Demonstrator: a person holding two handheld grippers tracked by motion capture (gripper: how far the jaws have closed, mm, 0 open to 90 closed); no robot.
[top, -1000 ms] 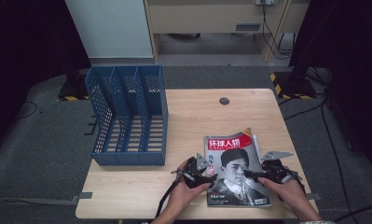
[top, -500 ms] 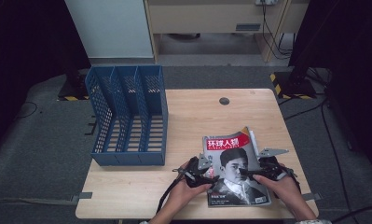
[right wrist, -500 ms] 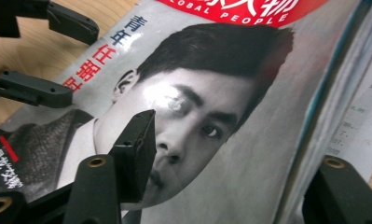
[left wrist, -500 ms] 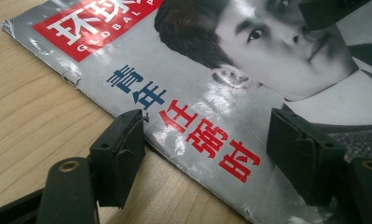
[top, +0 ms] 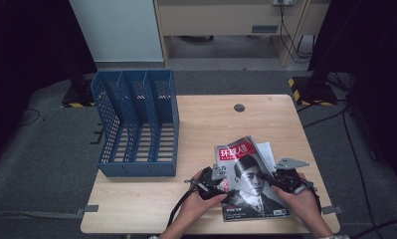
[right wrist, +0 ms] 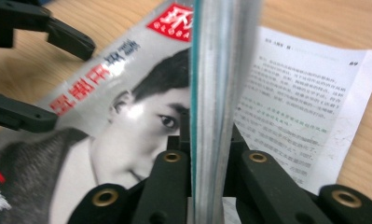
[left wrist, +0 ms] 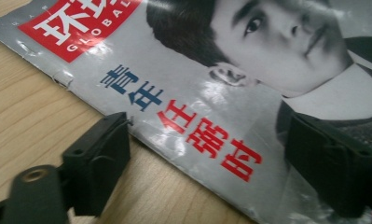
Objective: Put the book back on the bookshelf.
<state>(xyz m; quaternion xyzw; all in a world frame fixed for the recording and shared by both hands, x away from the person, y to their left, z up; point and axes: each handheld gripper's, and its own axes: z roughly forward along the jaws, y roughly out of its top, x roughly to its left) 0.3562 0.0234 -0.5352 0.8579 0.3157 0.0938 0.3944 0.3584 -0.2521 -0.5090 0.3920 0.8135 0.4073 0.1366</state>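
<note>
Item: one magazine [top: 250, 181], grey cover with red title block, lying on the near right part of the wooden table [top: 206, 119]. Change since the earlier frames: its right-hand edge has been lifted off the white sheet [top: 267, 152] beneath, and the cover has shifted slightly. Orientation: long axis runs from the near edge away toward the far side, tilted a little; title end points away from the person. Right gripper [top: 281, 178]: jaws have just been closing and now pinch the raised page edges, seen edge-on in the right gripper view. Left gripper [top: 217, 185]: jaws have just been opening, standing wide astride the magazine's left edge, apparently not pressing it. Count: one magazine, one loose printed sheet, one blue file rack [top: 136, 124] with three slots, two grippers, two hands.
</note>
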